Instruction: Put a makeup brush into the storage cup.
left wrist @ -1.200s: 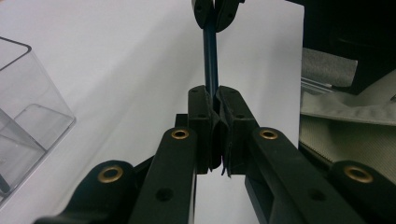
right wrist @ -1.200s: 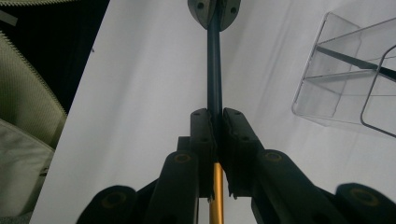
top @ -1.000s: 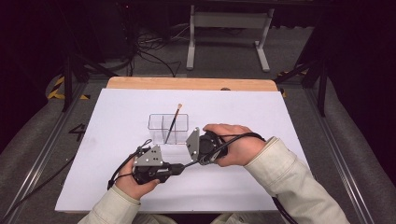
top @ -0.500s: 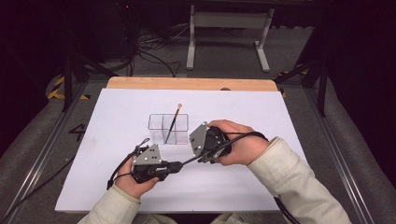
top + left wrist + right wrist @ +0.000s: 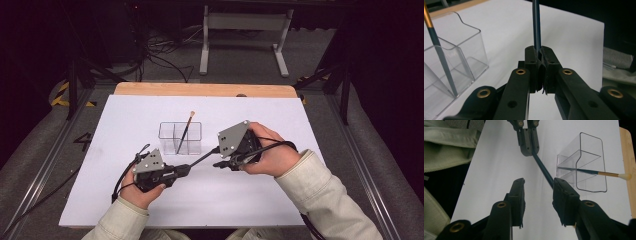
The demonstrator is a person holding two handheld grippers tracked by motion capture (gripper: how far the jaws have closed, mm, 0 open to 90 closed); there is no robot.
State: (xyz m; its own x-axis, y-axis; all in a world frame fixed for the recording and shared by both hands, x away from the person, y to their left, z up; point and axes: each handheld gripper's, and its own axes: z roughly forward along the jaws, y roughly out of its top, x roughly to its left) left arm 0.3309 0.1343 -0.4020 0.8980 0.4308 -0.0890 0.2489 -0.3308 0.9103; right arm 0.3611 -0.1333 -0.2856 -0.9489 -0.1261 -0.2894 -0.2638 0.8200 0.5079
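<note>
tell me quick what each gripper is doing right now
Left gripper: shut on the dark brush.
Right gripper: open, jaws have just been opening, brush against one jaw.

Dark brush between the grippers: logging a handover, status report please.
Left gripper shut on dark brush. Right gripper open, jaws just widened, brush beside one pad. Clear organizer close ahead.

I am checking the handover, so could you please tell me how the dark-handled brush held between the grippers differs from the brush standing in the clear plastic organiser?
The dark-handled brush is clamped at one end by the shut left gripper; the brush in the clear plastic organiser is gripped by nothing.

The held brush lies low over the white table; the other leans upright, pale tip up.

The right gripper has just been opening beside the held brush.

Both have slim dark handles.
</note>
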